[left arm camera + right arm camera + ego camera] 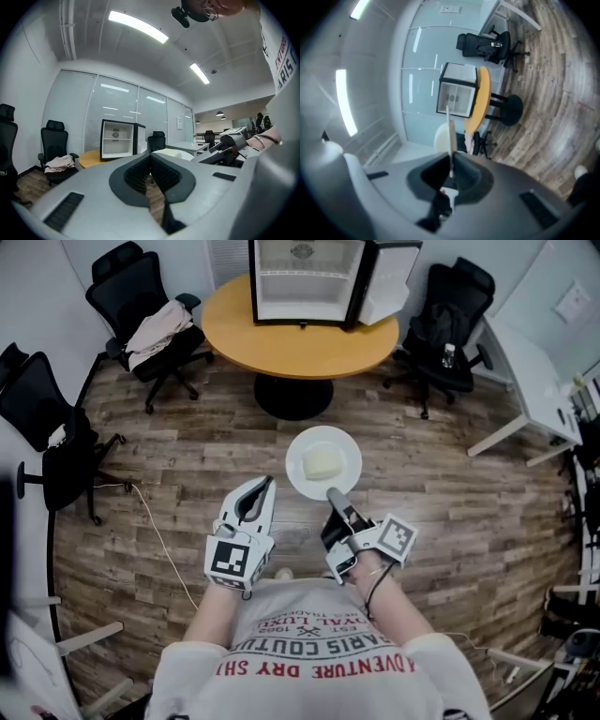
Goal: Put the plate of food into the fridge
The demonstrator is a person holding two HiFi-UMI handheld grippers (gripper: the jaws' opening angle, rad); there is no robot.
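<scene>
A white plate (323, 463) with a pale block of food (322, 464) hangs level above the wood floor. My right gripper (334, 496) is shut on the plate's near rim; in the right gripper view the plate (449, 135) stands edge-on between the jaws of that gripper (451, 171). My left gripper (266, 486) floats just left of the plate, shut with nothing in it; its pads (140, 171) meet at the tip. The small fridge (305, 282) stands ahead on the round wooden table (281, 338), door swung open to the right, shelves bare.
Black office chairs stand around: one draped with cloth (155, 320) at the left, one (445, 320) right of the table, another (47, 427) at far left. A white desk (534, 381) is at the right. A thin cable (155, 531) lies on the floor.
</scene>
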